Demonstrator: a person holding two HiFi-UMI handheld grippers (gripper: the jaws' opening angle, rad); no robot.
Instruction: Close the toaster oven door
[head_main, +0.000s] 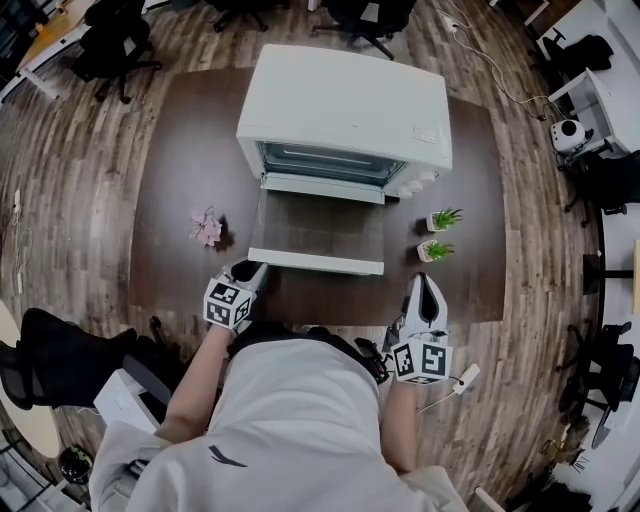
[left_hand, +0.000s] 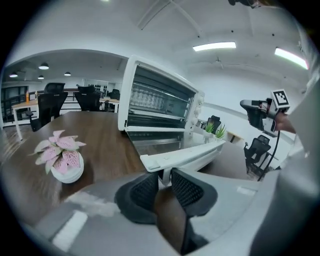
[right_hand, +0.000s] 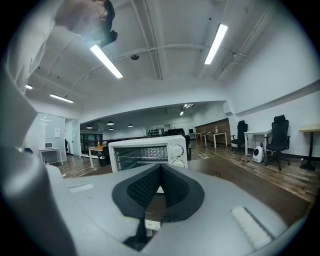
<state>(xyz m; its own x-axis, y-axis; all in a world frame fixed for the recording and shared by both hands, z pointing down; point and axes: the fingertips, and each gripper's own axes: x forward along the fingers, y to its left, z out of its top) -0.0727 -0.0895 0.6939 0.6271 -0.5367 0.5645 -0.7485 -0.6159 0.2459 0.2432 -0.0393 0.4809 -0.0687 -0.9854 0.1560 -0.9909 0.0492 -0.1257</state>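
Head view: door (head_main: 318, 232) lies open flat, handle (head_main: 316, 262) running left–right, your left gripper (head_main: 247, 272) at its left end, right gripper (head_main: 424, 283) clear. Left gripper view: pads (left_hand: 187, 190) seemingly clamp the handle's post. Right gripper view: jaws together, empty.

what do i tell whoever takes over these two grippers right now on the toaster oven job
Left gripper: closed on the left end of the white bar handle of the oven's glass door.
Right gripper: shut, empty, held near the table's front edge to the right of the door, touching nothing.
Things: the white box-shaped toaster oven sits in the middle of the dark wooden table; its door lies folded down flat toward you.
Done: handle gripped.
Left: swing the door up until it shuts, then let go.
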